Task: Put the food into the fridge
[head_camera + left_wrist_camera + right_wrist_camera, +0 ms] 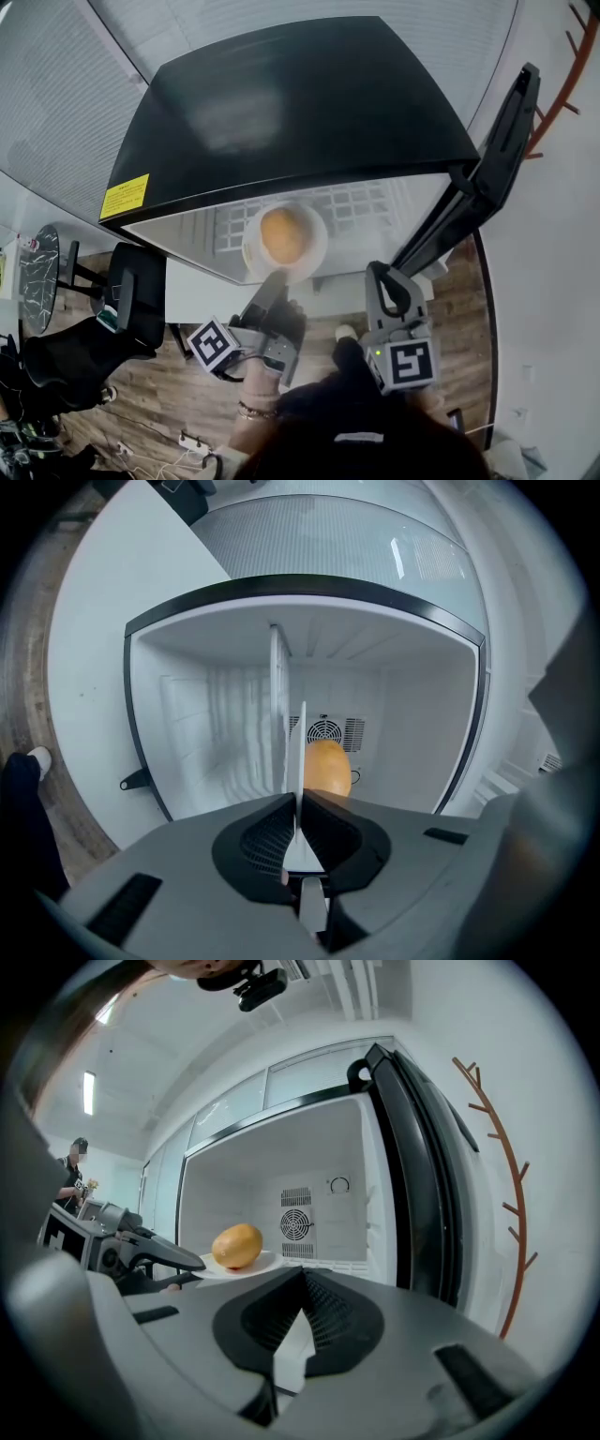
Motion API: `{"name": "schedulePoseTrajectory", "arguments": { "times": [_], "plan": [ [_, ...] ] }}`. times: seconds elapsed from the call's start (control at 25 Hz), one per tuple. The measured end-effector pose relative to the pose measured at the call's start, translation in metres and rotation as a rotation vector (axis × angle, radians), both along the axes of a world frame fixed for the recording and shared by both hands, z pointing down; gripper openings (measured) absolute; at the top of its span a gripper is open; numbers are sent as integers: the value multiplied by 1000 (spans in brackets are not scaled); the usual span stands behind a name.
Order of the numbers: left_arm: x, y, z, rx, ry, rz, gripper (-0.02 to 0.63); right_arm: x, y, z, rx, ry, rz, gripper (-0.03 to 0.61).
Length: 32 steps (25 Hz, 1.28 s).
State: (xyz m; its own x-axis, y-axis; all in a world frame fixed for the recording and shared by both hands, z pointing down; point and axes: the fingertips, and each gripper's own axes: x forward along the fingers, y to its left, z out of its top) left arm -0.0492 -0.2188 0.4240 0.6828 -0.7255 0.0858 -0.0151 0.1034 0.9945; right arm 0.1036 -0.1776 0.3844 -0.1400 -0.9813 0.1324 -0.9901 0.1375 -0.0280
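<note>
1. The plate was found inside the open fridge, over the wire shelf, with the fruit lying on its middle.
2. The near rim of the plate was pinched between the narrow jaws of the left gripper. In the left gripper view the rim was seen edge-on between the pads, with no gap showing.
3. The right gripper was held just outside the opening, beside the door. Its jaw tips were met and nothing was carried between them.
4. The fruit lay straight ahead of the left gripper, beyond the jaw tips and deeper in the fridge, apart from the pads. Its long axis lay flat on the plate and was judged to run roughly across the line of the jaws.
5. The left gripper was much the nearer of the two to the food. The right one stood off to the side, well apart from the plate.
6. Whether the plate was already borne by the shelf could not be told from these views.
7. The placing was judged nearly done. Once the plate is settled, letting go of the rim and drawing straight back along the jaw line, away from the fruit, would be called for.
8. A sideways pull was judged likely to drag the plate or roll the fruit.
</note>
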Motion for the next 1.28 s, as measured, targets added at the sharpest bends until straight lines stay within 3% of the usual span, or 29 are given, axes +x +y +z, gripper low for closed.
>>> {"name": "schedulePoseTrajectory", "arguments": {
  "times": [0.76,1.12,1.28],
  "plan": [
    [1,-36,3,-15,-10,-35,25,2,-24,5,0,-36,-31,-5],
    [2,-49,-1,-29,-9,-53,34,-11,-29,16,-51,-90,-96,-5],
    [2,-53,2,-57,-47,-51,29,-18,-36,25,-76,-99,-124,-5]
  ]
}}
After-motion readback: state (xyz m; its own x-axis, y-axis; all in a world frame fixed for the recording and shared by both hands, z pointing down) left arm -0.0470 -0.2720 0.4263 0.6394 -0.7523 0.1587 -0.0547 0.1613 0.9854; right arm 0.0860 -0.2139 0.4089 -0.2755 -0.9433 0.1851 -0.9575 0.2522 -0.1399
